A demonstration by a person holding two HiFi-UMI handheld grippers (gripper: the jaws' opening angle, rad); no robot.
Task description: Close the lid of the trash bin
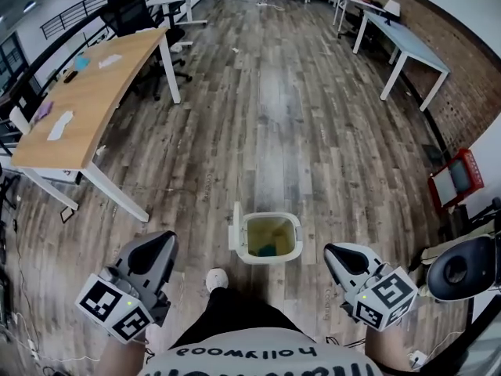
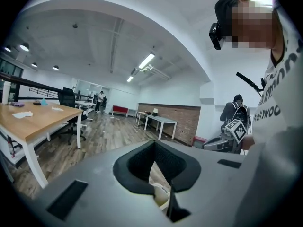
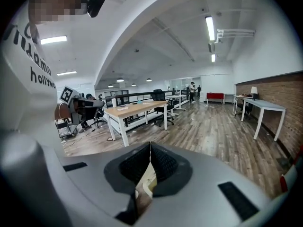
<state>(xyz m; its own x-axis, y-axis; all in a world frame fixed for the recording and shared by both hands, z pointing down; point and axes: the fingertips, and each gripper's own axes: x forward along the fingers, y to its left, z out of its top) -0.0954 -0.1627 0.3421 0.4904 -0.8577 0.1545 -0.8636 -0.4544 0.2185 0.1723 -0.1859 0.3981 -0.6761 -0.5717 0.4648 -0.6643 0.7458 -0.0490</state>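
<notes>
The trash bin (image 1: 272, 217) stands open at lower centre on bare wood floor (image 1: 274, 116), its lid (image 1: 236, 227) upright at its left edge. The left gripper (image 1: 159, 247) and right gripper (image 1: 337, 254) flank it, clear of it, each with 2 fingers pressed together on nothing. A desk (image 1: 86, 92) stands at upper left.

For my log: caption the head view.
Open trash bin on floor between shut left hand-held gripper and shut right hand-held gripper.
</notes>
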